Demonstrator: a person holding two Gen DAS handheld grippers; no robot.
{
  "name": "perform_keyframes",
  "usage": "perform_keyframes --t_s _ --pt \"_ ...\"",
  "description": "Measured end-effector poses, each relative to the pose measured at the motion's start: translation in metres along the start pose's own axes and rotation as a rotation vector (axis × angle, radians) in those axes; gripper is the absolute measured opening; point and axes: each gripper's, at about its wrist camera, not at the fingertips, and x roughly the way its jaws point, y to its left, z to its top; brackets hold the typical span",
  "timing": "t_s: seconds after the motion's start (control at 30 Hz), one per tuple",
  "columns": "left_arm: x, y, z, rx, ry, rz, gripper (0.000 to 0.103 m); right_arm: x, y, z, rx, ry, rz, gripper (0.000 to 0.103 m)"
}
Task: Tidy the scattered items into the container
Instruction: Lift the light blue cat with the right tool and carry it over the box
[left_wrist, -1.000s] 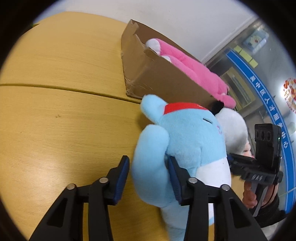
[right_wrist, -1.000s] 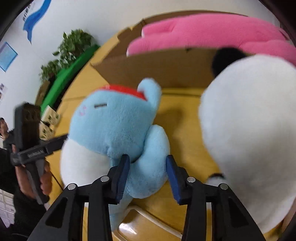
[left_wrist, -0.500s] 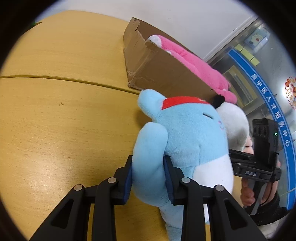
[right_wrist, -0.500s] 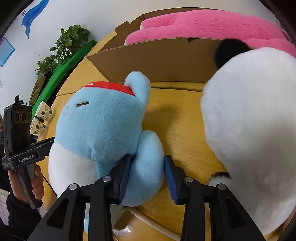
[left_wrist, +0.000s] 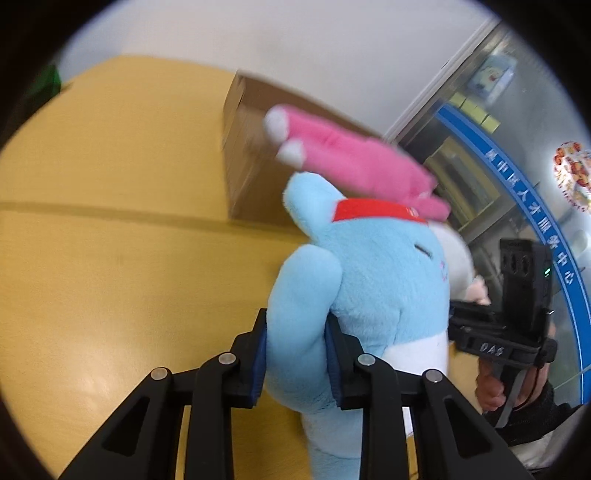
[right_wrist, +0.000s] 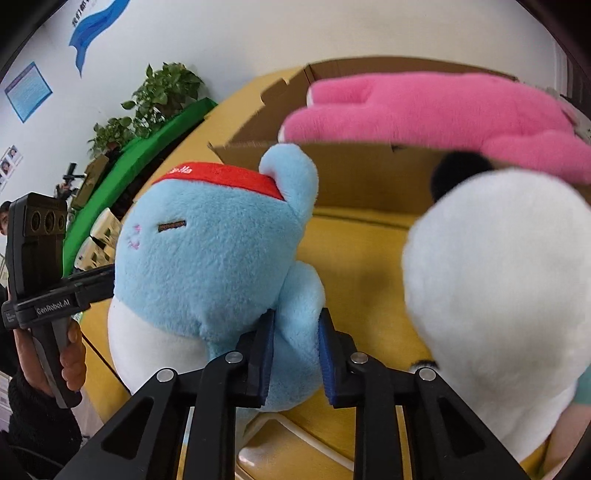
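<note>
A light-blue plush (left_wrist: 380, 280) with a red headband and white belly hangs between my two grippers. My left gripper (left_wrist: 297, 350) pinches one of its arms, jaws still closing on the fabric. My right gripper (right_wrist: 295, 350) squeezes the other arm of the blue plush (right_wrist: 207, 258), its jaws closing too. Behind stands an open cardboard box (right_wrist: 351, 177) with a pink plush (right_wrist: 443, 110) lying in it; the cardboard box (left_wrist: 247, 147) and pink plush (left_wrist: 351, 166) are blurred in the left wrist view. A big white plush (right_wrist: 498, 295) with a black ear sits on the table to the right.
The yellow wooden table (left_wrist: 110, 258) stretches to the left of the box. Potted plants (right_wrist: 162, 92) and a green barrier line the wall behind. A glass front with a blue band (left_wrist: 535, 221) stands at the right. A person's hand (right_wrist: 70, 354) grips the left tool's handle.
Both grippers went from open around the blue plush's arms to pressed on them. The plush and both views have risen, with the table dropping lower.
</note>
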Motion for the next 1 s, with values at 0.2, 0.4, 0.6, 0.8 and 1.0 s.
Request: perform_keyframes --t_s 0.2,0.4,0.6,0.8,1.0 --pt "-0.021 -0.036 0.062 0.116 -0.108 -0.033 0.026 -0.037 0.001 0.045 -0.046 -0.118 -0.011 0.024" --pt "-0.007 -0.051 0.161 0.203 -0.174 -0.056 0.026 -0.067 -0.018 0.127 -0.091 -0.246 -0.062 0.024" --pt "0.043 -0.037 0.259 0.209 -0.167 -0.013 0.026 -0.059 -0.055 0.234 -0.116 -0.265 -0.132 0.024" --pt "0.144 0.01 0.314 0.131 -0.052 0.12 0.024 0.008 -0.1 0.314 -0.088 -0.135 -0.166 0.024" --pt "0.211 0.066 0.316 0.025 0.098 0.22 0.023 0.112 -0.139 0.338 -0.032 0.083 -0.134 0.024"
